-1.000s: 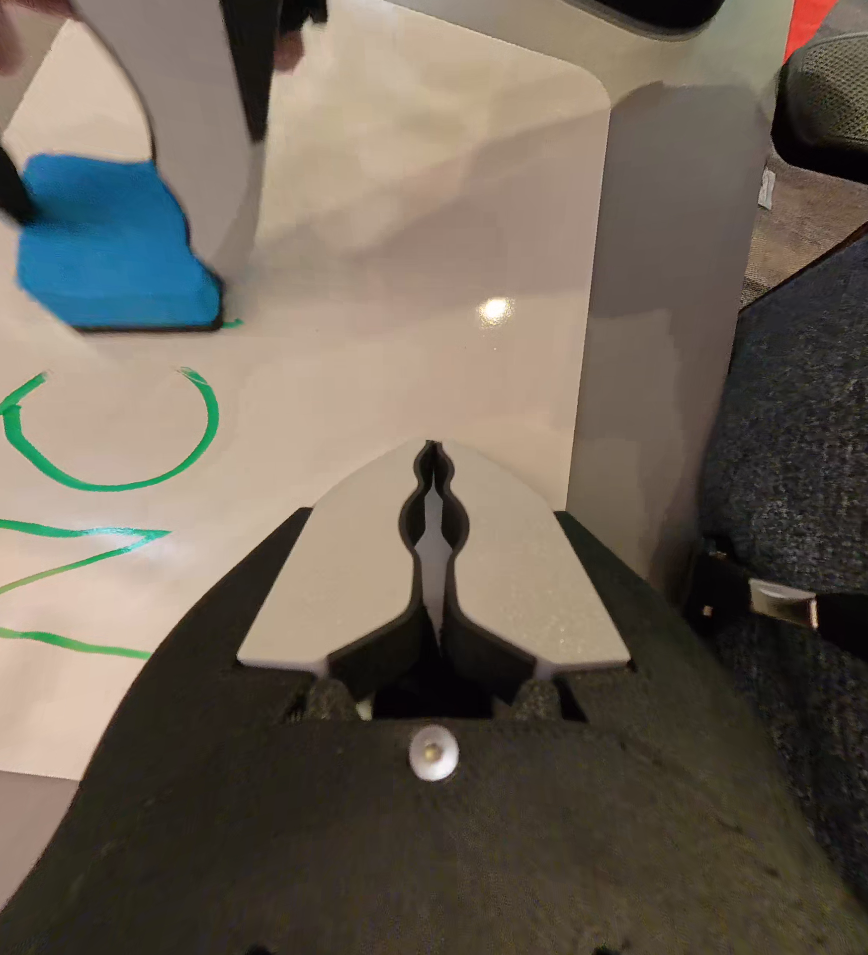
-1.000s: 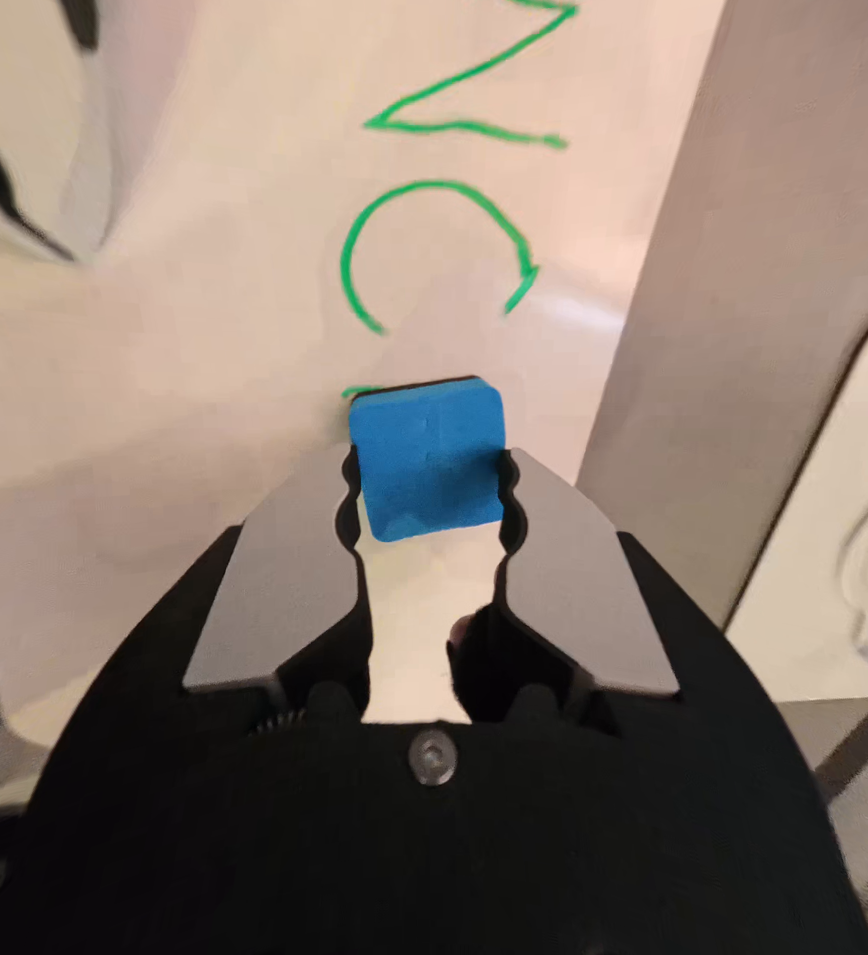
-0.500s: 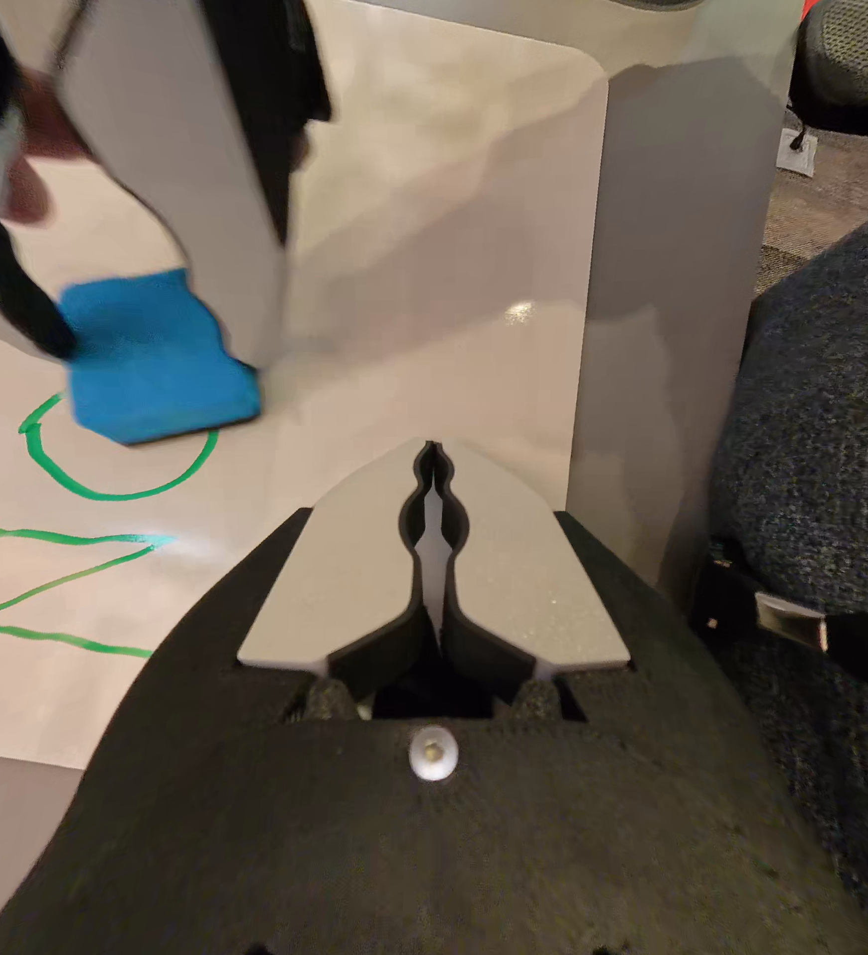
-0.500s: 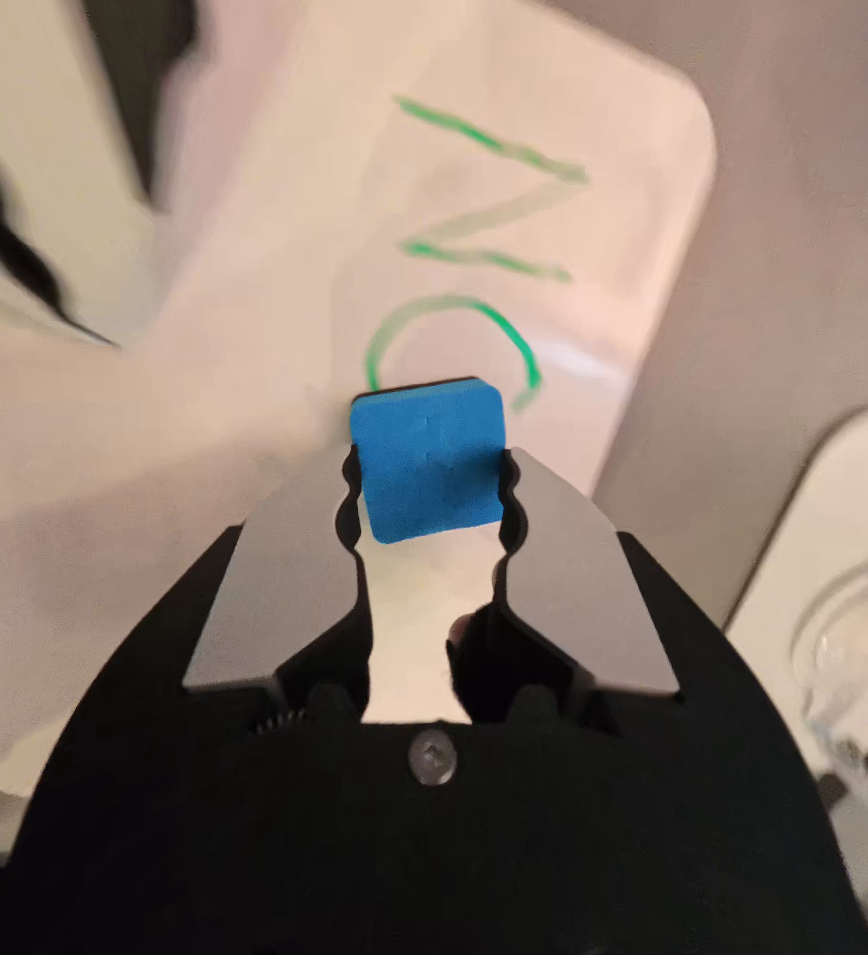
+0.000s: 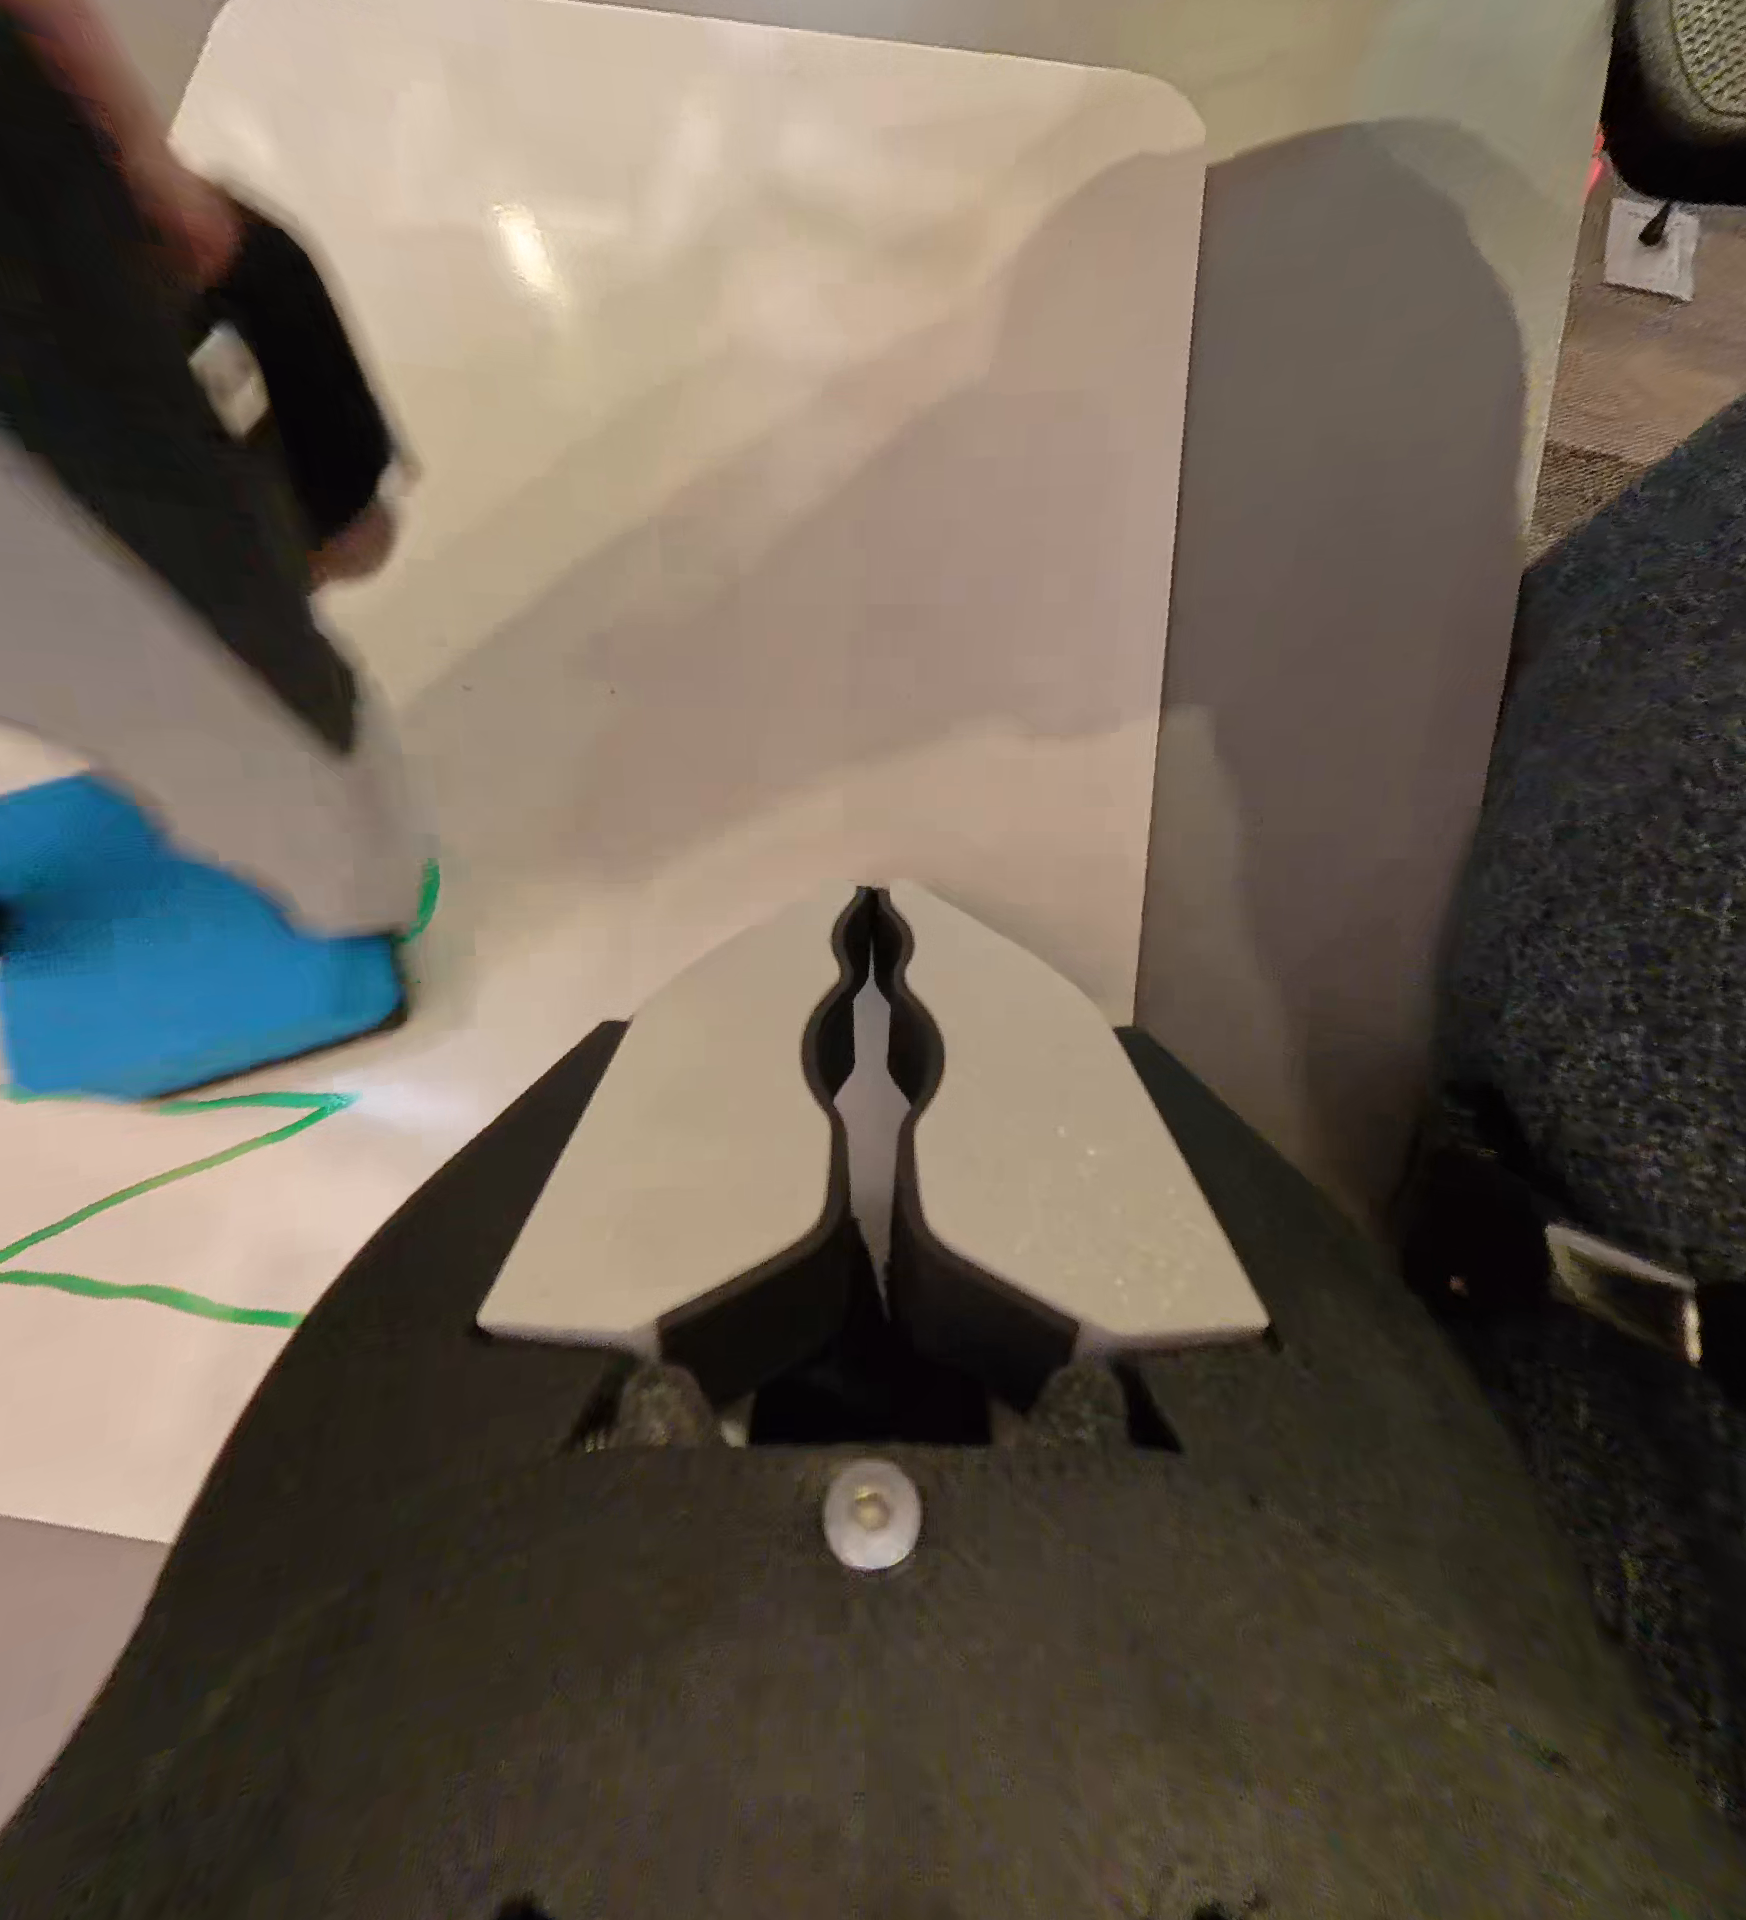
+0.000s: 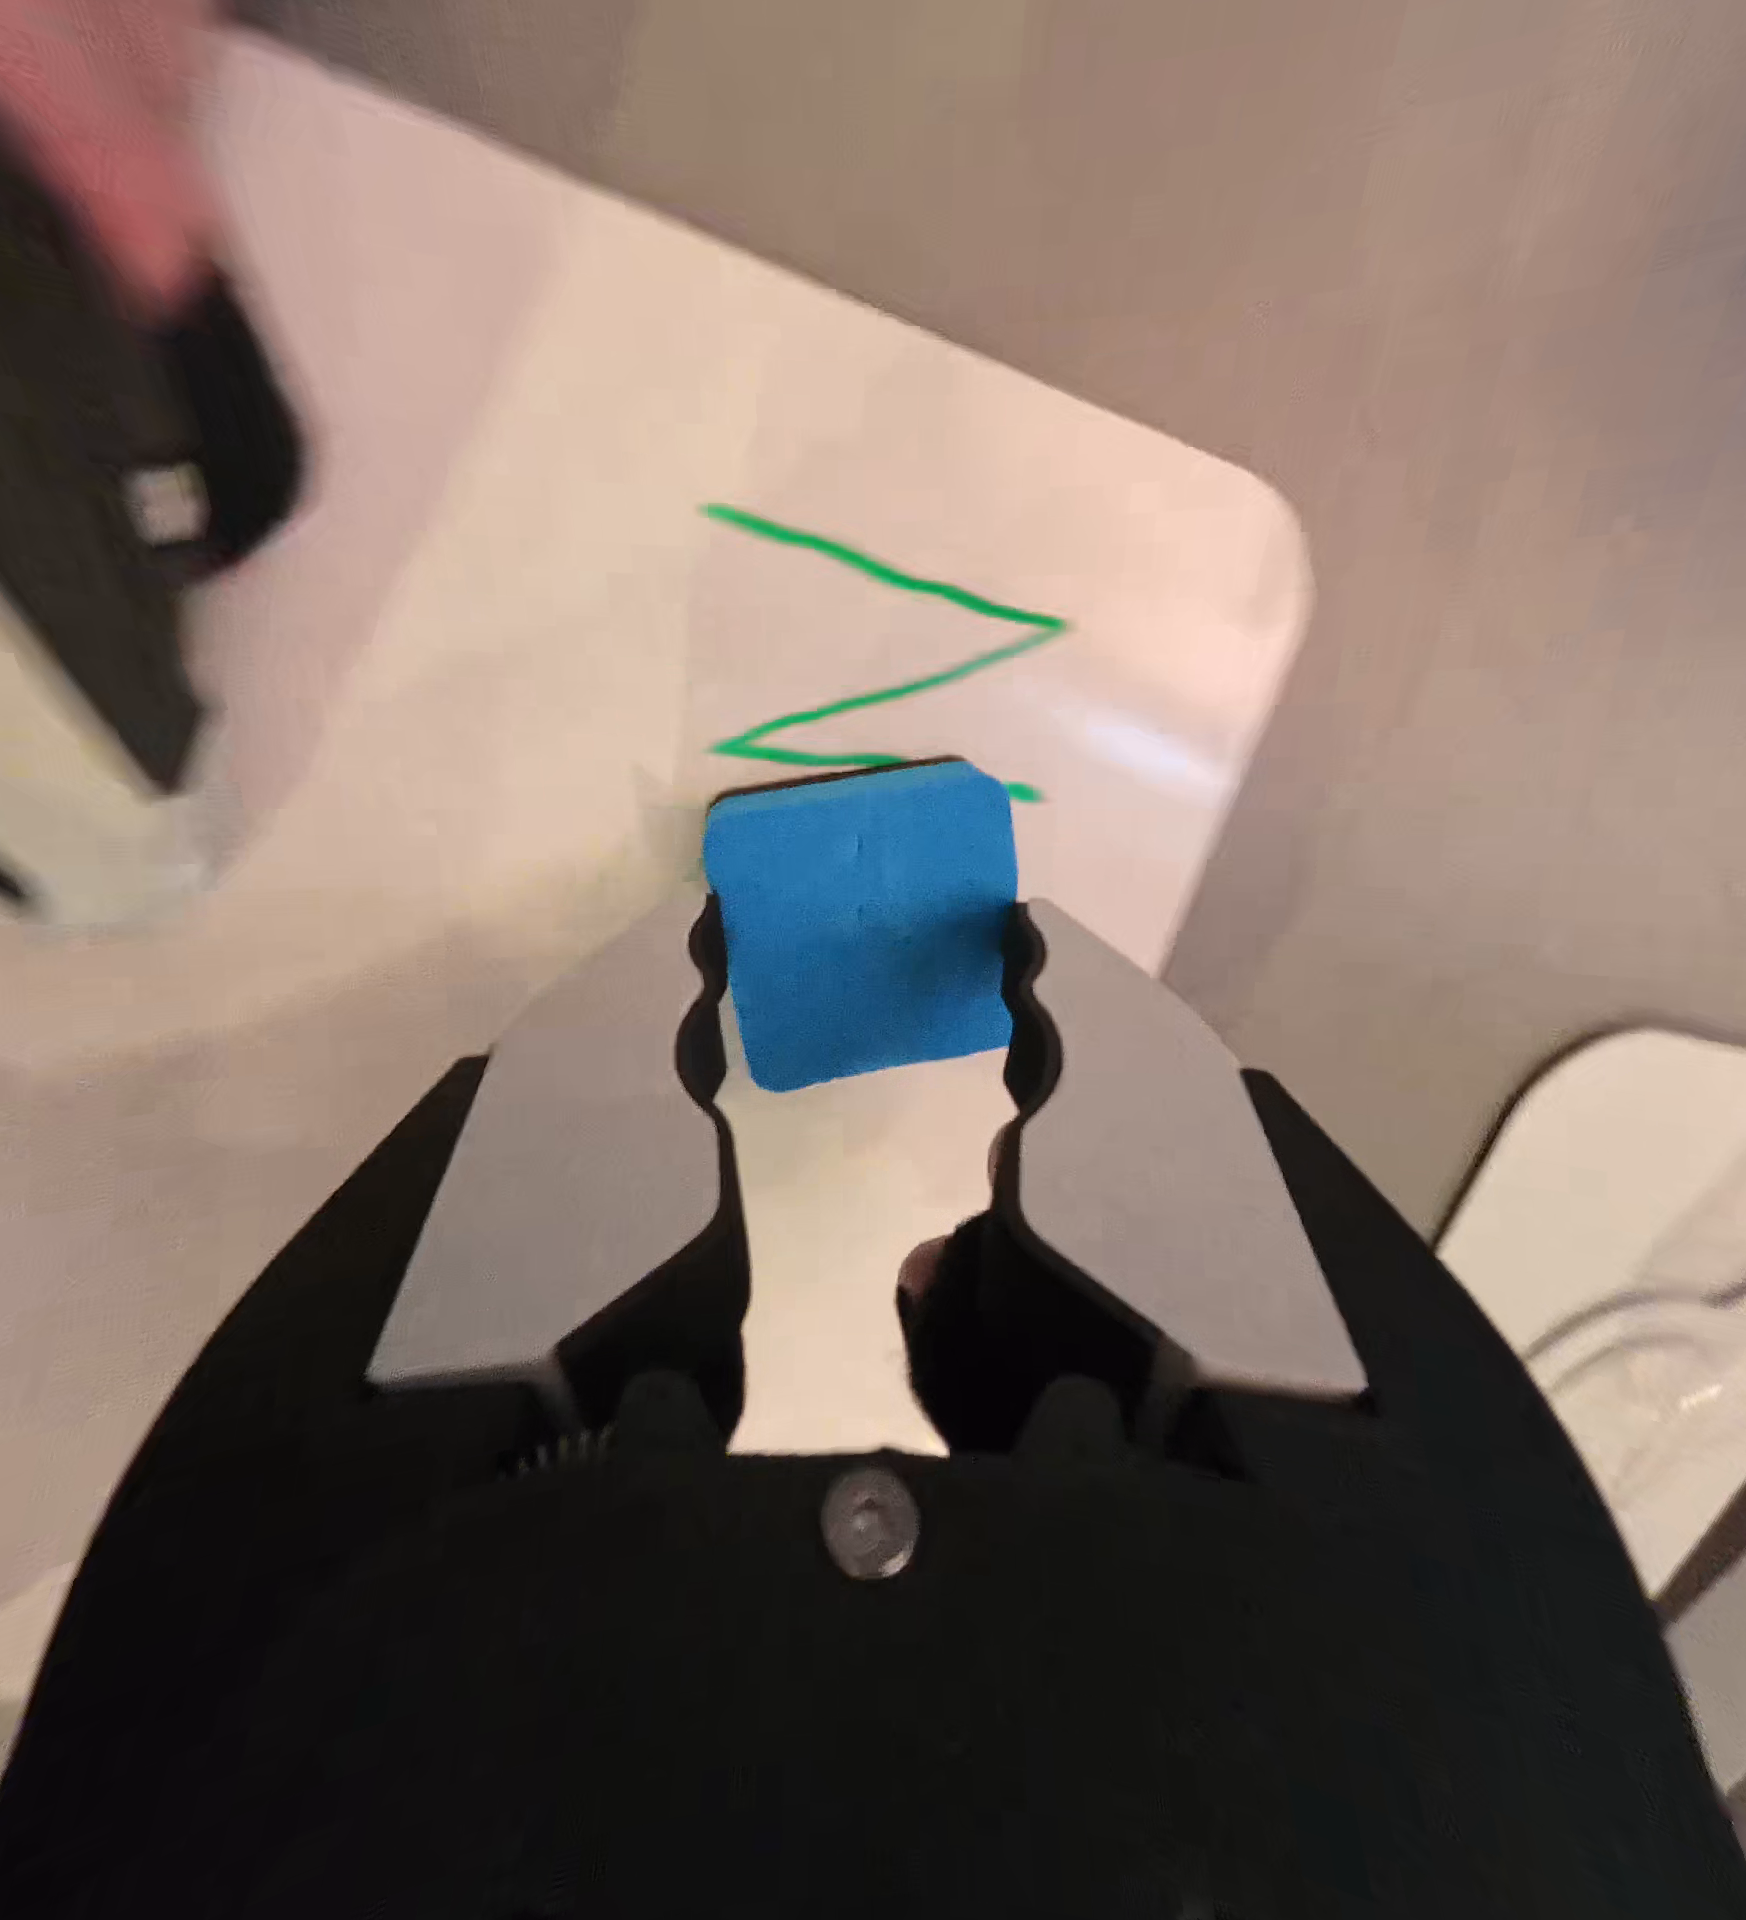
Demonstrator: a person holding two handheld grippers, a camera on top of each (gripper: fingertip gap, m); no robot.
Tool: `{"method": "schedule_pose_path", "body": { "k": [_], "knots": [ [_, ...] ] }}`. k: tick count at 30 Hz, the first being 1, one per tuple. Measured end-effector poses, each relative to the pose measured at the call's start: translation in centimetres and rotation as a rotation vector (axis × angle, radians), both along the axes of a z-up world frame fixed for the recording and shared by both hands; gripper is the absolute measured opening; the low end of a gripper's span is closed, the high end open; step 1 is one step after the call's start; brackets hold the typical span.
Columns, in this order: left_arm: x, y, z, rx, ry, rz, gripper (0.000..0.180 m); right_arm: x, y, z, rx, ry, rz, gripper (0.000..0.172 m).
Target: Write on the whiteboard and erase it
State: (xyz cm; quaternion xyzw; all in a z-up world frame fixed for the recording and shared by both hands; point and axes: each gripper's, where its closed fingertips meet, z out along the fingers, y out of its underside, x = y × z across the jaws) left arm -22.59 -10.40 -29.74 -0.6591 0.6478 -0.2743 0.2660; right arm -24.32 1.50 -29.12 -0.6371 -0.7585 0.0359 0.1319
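Both R claw [image 6: 858,935] pads on eraser [image 6: 858,925]

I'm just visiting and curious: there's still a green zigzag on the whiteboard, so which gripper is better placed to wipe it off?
The right gripper. Its fingers clamp the blue eraser, which sits right at the green zigzag on the whiteboard. The left gripper is shut on nothing, off to the side.
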Motion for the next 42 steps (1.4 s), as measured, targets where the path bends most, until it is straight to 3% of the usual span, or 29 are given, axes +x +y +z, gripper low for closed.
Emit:
{"method": "schedule_pose_path", "body": {
  "k": [2,4,6,8,11,13,16,20,22,24,27,30,33,36,39,41,42],
  "knots": [
    [0.0,0.0,0.0,0.018,0.001,-0.002,0.001,2.1,-0.6,0.0,-0.035,-0.037,0.006,0.053],
    [0.0,0.0,0.0,-0.005,0.000,-0.003,0.001,2.2,1.8,0.0,-0.012,-0.034,-0.099,0.053],
    [0.0,0.0,0.0,-0.012,-0.001,-0.004,0.001,-0.4,0.2,0.0,-0.007,-0.004,0.000,0.053],
    [0.0,0.0,0.0,0.005,0.000,-0.004,0.001,0.8,-2.4,0.0,-0.043,-0.038,0.062,0.053],
    [0.0,-0.1,0.0,-0.016,-0.001,-0.006,0.001,3.0,0.5,0.0,-0.006,-0.068,-0.086,0.053],
    [0.0,-0.1,0.0,-0.028,-0.001,-0.007,0.001,1.3,-1.4,0.0,0.003,-0.041,0.004,0.053],
    [0.0,-0.1,0.0,0.006,0.000,-0.008,0.001,3.8,-3.5,0.1,-0.085,-0.059,-0.035,0.053],
    [0.0,-0.2,0.0,0.005,0.000,-0.015,0.001,-1.8,-2.0,0.0,0.003,0.006,0.026,0.053],
    [0.0,-0.3,0.0,0.025,0.000,-0.021,0.001,0.2,0.0,0.0,-0.001,-0.014,-0.058,0.053],
    [0.0,-0.3,0.0,0.031,0.000,-0.022,0.001,2.2,-1.2,0.0,-0.047,-0.039,-0.042,0.053],
    [0.0,-0.3,0.0,0.002,0.000,-0.023,0.001,-3.2,-2.3,0.0,0.012,0.023,0.080,0.053],
    [0.0,-0.4,0.0,0.026,0.000,-0.025,0.001,-1.2,0.5,0.0,-0.008,-0.041,-0.053,0.053],
    [0.0,-0.4,0.0,0.004,0.000,-0.026,0.001,-3.9,-1.1,0.0,-0.003,-0.038,0.068,0.053],
    [0.0,-0.4,0.0,0.014,0.000,-0.027,0.001,-2.7,1.7,0.0,-0.002,-0.071,-0.057,0.053],
    [0.0,-0.4,0.0,-0.003,-0.001,-0.027,0.001,-4.6,-2.7,0.1,-0.114,-0.037,0.099,0.053],
    [0.0,-0.4,0.0,-0.006,-0.001,-0.027,0.001,-5.6,0.4,0.0,0.023,-0.058,0.026,0.053],
    [0.0,-0.4,0.0,0.003,0.000,-0.027,0.001,-4.3,1.6,-0.1,0.003,-0.075,-0.043,0.053]
  ]
}}
